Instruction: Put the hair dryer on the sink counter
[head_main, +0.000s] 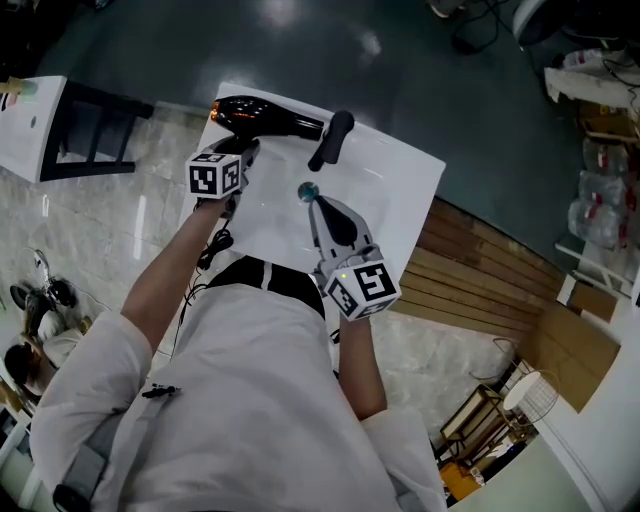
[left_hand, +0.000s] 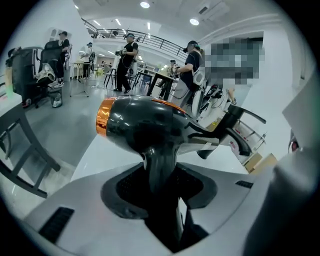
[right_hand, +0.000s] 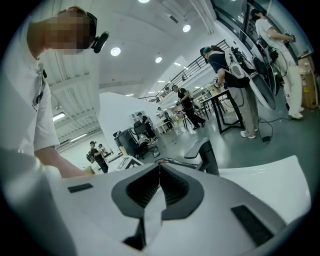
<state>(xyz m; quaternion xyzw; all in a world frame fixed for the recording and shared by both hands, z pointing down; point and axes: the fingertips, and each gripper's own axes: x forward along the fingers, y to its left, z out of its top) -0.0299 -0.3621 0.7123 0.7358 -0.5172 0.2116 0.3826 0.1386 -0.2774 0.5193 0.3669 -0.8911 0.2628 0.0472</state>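
The left gripper (head_main: 243, 150) (left_hand: 160, 176) was clamped on the handle (left_hand: 161, 165) of the hair dryer (head_main: 265, 115) (left_hand: 145, 125), its pads pressing on both sides of the black grip. The right gripper (head_main: 313, 203) (right_hand: 159, 167) had its jaws closed tip to tip with nothing between them.

The dryer's glossy black barrel lay crosswise above the left jaws, just left of the faucet (head_main: 332, 138) (right_hand: 207, 156). Its orange ring (head_main: 215, 110) (left_hand: 104, 116) was at the end farther from the faucet, and the other end nearly reached the faucet. It sat over the far left corner of the white sink counter (head_main: 400, 185) (right_hand: 272, 175); whether it rested on the surface or hung just above it could not be told.

The right gripper pointed toward the faucet from the near side, with its tips just short of the round drain (head_main: 308, 190), which lay on the person's side of the faucet. The faucet itself was black and stood at the counter's far edge.

A black cord (head_main: 215, 243) trailed down on the near left of the faucet, below the left gripper. To the faucet's right, beyond the counter's edge, were wooden planks (head_main: 480, 270); well to its left stood a white table (head_main: 30, 120) on pale marble flooring (head_main: 90, 230). In the left gripper view, people (left_hand: 127, 60) stood in a bright hall far behind the dryer.
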